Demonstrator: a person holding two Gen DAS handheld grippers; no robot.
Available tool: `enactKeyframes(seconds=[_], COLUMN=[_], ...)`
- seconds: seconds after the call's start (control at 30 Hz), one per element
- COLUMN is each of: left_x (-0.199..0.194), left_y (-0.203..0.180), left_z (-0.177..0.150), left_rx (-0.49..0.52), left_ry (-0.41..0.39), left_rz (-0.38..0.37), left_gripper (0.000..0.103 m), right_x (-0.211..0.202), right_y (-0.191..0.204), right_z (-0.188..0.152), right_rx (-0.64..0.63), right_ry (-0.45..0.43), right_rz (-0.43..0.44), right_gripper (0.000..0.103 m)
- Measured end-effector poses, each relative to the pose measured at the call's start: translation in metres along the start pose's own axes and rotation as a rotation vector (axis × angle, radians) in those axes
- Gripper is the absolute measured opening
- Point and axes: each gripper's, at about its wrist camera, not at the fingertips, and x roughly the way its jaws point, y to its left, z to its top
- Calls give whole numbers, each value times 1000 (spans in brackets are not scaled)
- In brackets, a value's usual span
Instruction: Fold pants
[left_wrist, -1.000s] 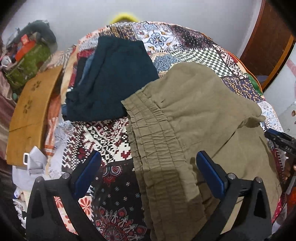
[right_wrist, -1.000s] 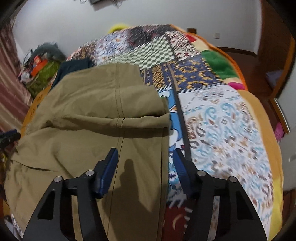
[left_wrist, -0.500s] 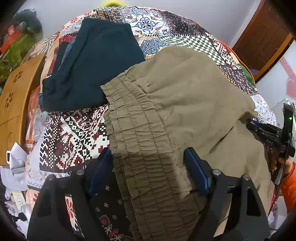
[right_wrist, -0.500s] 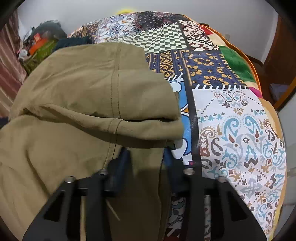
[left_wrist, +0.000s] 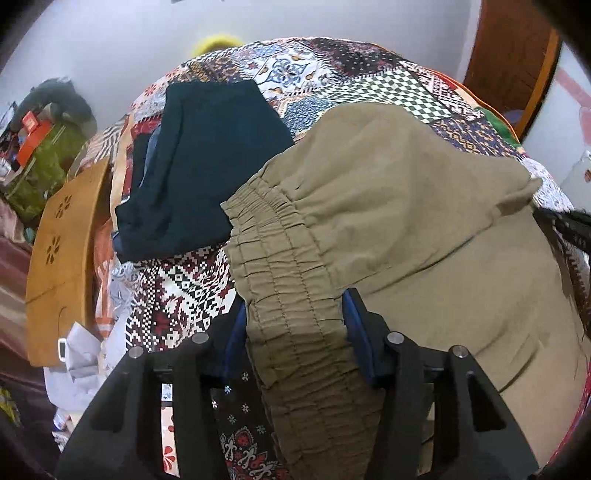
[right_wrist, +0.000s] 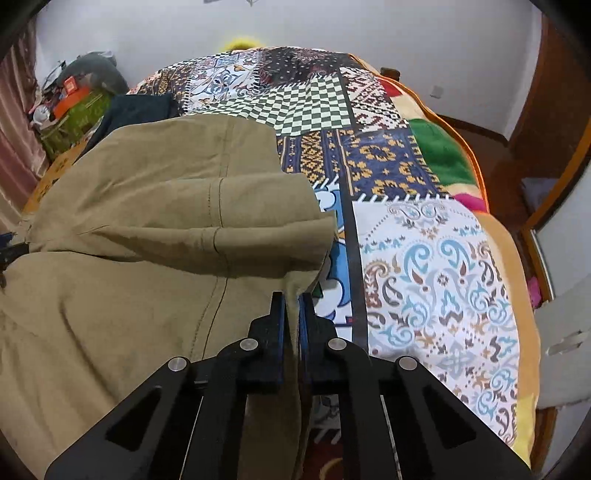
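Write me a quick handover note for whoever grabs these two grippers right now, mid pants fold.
Left gripper: jaws closing around the gathered elastic waistband; pads at the fabric.
Right gripper: shut on the opposite edge of the khaki pants.
The pants lie on the patchwork bedspread, already folded over once, with a dark folded garment beside the waistband.
Done: first fold, both ends taken up.
Left: finish the left grip, likely lift both ends and fold again, then smooth flat.
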Motion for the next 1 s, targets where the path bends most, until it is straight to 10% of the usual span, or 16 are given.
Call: enactKeyframes(seconds=[0.5,0.77,0.9,1.0], left_x=[0,-19,-10,6], left_y=[11,19,23,21], left_z=[-3,22,31,32], left_rx=[-105,-136,-151,-133], left_ry=[-18,-76,-49,6], left_rz=[-37,-47,-46,-46], left_gripper=[65,69,93,93], right_x=[-12,-56,-55,-48], right_y=[-7,-9,-7,-7], right_z=[-13,-7,8,16], right_rx=[87,45,36,51], right_ry=[-11,-139,-180,-188], right_rz=[10,-1,11,19], right_gripper=[10,52,69,74])
